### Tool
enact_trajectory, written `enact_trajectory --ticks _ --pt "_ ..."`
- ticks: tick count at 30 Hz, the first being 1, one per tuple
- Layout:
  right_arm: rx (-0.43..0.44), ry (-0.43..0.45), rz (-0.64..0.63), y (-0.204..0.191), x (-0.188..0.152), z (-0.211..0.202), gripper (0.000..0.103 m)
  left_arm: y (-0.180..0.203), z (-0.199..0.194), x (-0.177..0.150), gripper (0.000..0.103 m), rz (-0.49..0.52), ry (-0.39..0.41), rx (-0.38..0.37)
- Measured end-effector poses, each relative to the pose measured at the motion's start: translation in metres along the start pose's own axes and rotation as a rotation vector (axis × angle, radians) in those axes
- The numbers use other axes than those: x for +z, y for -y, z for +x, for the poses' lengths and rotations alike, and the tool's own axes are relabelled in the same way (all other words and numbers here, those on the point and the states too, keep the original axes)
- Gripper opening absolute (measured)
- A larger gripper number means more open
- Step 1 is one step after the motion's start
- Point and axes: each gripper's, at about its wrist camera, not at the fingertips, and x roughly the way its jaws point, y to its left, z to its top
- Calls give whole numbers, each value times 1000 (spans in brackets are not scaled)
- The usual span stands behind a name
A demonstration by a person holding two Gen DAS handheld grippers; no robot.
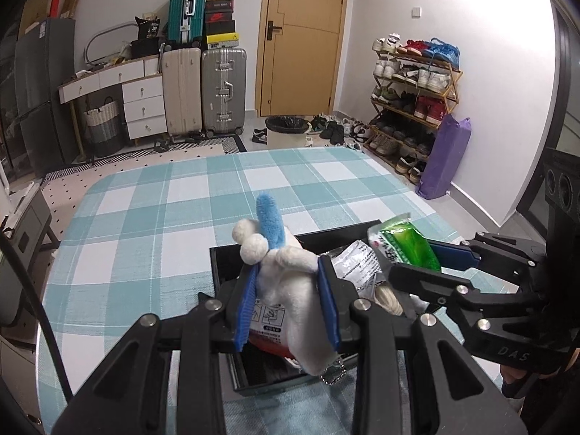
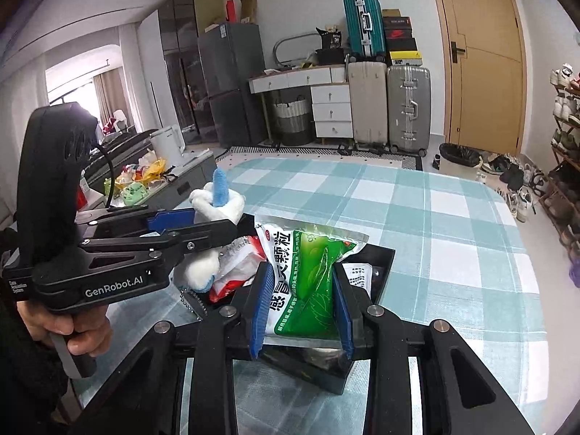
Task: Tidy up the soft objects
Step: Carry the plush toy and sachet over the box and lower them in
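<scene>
From the left wrist view, the left claw (image 1: 286, 304) is clamped on a white plush toy (image 1: 290, 282) with a blue ear, held just above the black tray (image 1: 224, 264) on the checked counter (image 1: 145, 224); at 3 o'clock the right claw (image 1: 420, 264) grips a green packet (image 1: 406, 243). A silver pouch (image 1: 353, 261) and a red-and-white packet (image 1: 268, 322) lie in the tray, so I judge the sorting only partly done, with both held things yet to be placed. The right wrist view shows the packet (image 2: 308, 282) pinched between blue pads (image 2: 261, 311) over the tray (image 2: 380, 257), and, unlike the other, the toy's dangling bead chain (image 2: 192, 302) and a cluttered side surface at 9 o'clock.
</scene>
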Motion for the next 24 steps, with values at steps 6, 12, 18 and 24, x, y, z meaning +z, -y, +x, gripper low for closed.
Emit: enact_trajectory --ticks 6,12,18,24 --pt "-9 -31 3 7 0 19 32 7 17 -4 31 19 -35 -24" --pt "-41 -65 -5 12 -2 33 32 16 24 -2 31 42 -40 -50" --pt "-48 -75 1 19 -5 41 32 22 28 -2 31 57 -48 -61" --pt "-66 -54 -12 19 -4 34 32 25 28 -3 33 69 -51 -60"
